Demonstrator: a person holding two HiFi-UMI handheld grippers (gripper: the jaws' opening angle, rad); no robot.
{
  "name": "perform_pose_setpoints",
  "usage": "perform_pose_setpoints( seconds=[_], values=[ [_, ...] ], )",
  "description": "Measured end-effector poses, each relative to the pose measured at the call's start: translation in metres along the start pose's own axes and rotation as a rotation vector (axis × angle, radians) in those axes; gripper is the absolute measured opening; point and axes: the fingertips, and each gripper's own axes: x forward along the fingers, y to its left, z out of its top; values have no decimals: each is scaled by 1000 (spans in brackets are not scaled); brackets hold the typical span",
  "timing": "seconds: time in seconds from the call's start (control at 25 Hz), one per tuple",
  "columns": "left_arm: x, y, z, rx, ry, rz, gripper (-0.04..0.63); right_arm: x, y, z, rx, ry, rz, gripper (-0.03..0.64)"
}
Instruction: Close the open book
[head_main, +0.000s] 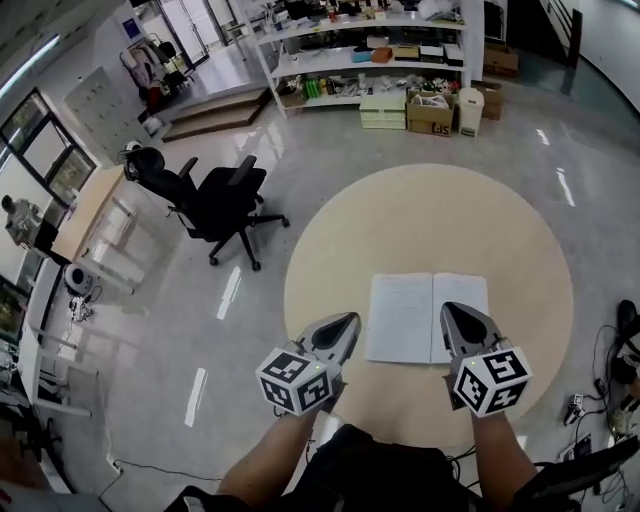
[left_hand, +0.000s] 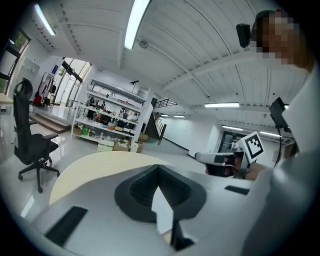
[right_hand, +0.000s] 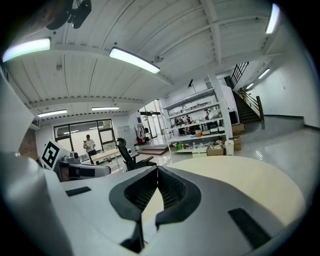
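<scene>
White open paper book (head_main: 427, 317): lies flat, pages up, on round beige table (head_main: 330, 230) | right grey gripper (head_main: 455, 318): jaws together, empty, above right page's near edge | left grey gripper (head_main: 345, 325): jaws together, empty, just beside left page | risk: closed tips may crease a page or push the book skidding rather than lift its cover

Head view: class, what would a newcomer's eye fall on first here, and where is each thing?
An open book lies flat on the round table, towards its near edge. The left gripper and the right gripper, each with a marker cube, point at it from the near side with jaws shut and empty. A black chair stands on the shiny floor left of the table.
</scene>
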Motion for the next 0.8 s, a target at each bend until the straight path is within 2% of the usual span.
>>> perform_pose_setpoints(
  seconds=[0.2,0.52,0.64,0.8],
  values=[
    [15,42,-25,-47,77,17,-14,45,-1,-25,31,80,-42,-2],
    [47,100,-94,-135,269,29,-14,119,12,-121,119,352,-76,124],
    [56,112,-123,-161,342,49,-14,135,16,-164,142,460,-100,204],
    [60,133,-156,-200,411,90,-14,152,28,-214,144,586,-113,209]
  ],
)
